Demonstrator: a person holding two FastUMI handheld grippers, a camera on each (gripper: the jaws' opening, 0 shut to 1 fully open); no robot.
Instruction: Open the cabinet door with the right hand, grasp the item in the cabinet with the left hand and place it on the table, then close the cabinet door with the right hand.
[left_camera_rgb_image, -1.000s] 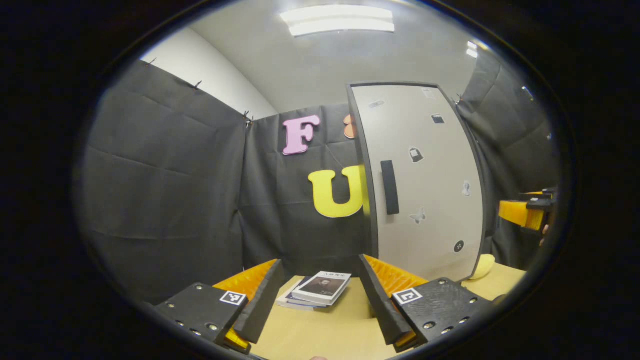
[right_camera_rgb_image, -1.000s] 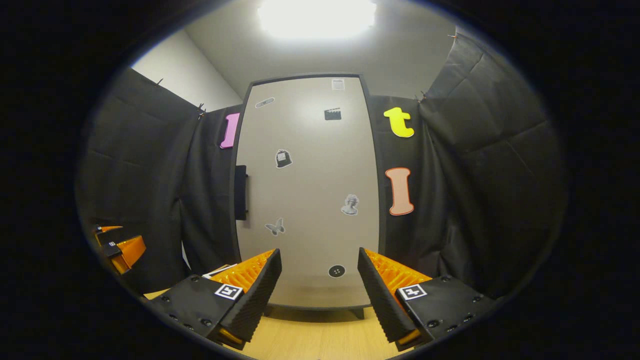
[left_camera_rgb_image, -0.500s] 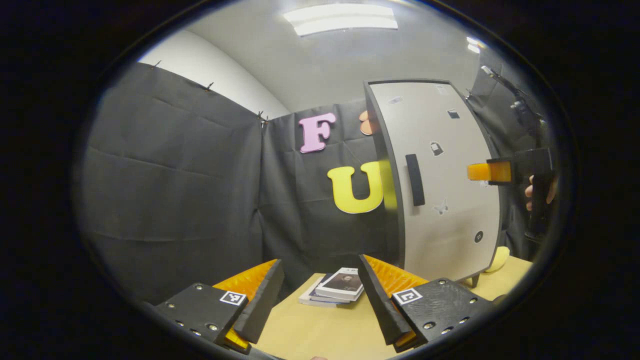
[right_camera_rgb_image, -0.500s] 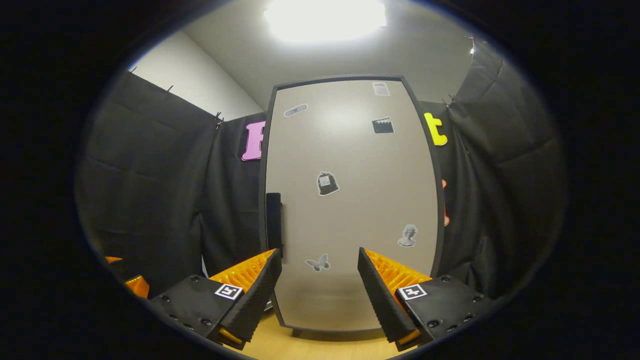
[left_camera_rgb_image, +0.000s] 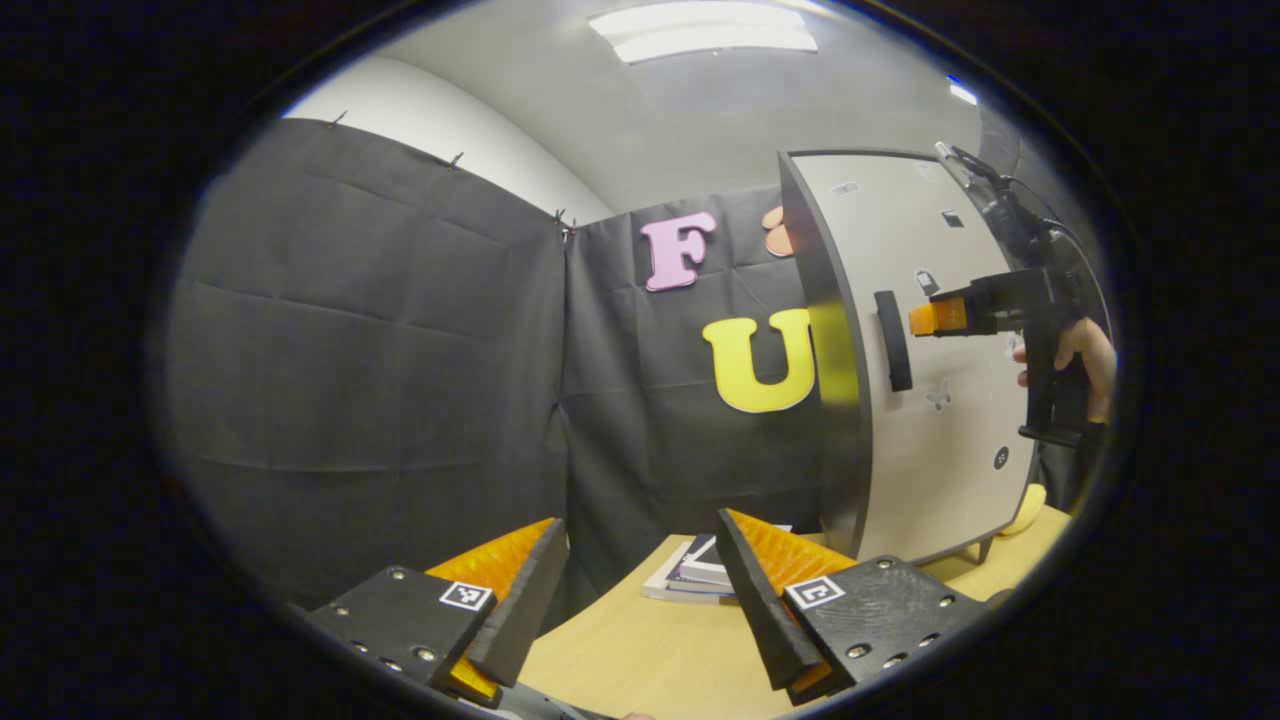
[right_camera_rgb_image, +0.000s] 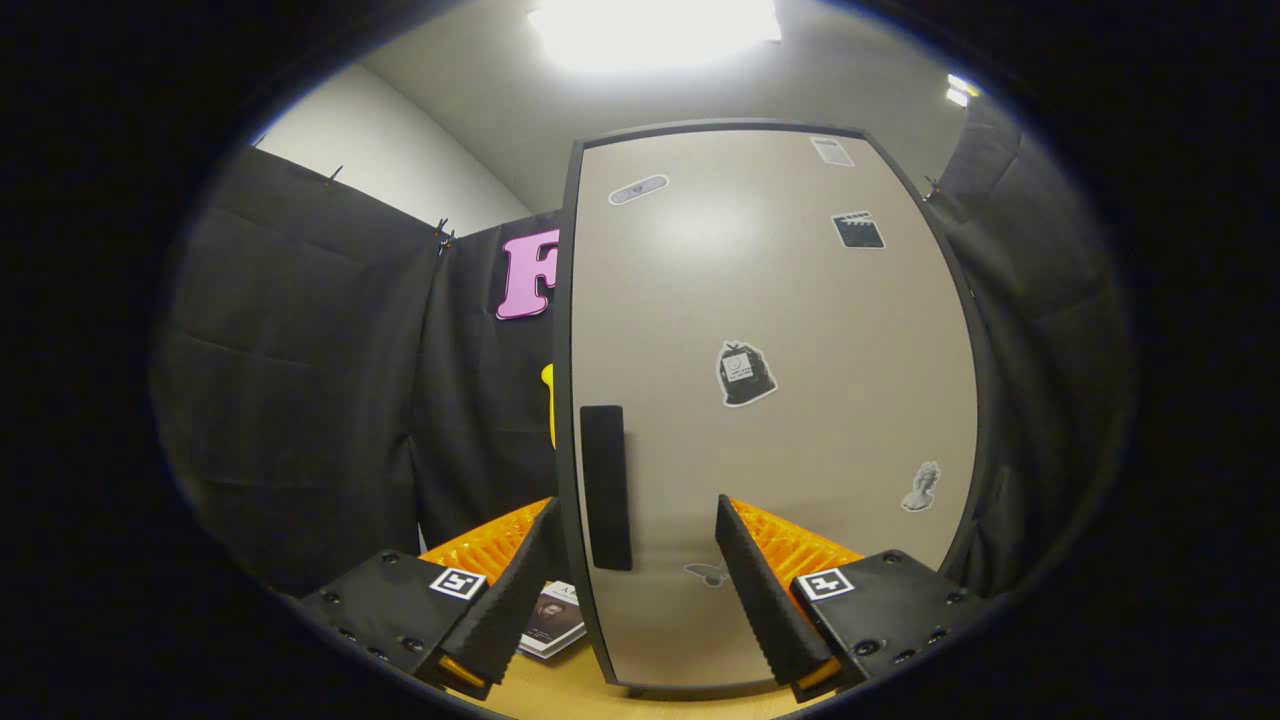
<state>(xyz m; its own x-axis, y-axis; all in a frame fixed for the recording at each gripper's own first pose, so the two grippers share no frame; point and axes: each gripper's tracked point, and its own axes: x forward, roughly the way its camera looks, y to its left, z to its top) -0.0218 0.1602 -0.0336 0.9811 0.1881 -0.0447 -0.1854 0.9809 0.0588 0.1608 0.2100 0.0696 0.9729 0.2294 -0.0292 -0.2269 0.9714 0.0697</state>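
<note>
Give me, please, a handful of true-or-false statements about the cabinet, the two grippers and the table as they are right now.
1. The cabinet door is closed. True.
2. The right gripper is shut on the door handle. False: its fingers stand apart, the handle lies between them in the right gripper view, and contact cannot be judged.
3. A stack of books lies on the table beside the cabinet. True.
4. The left gripper holds a book. False: it is open and holds nothing, above the table.
5. The door bears no stickers. False: several small stickers dot it.
</note>
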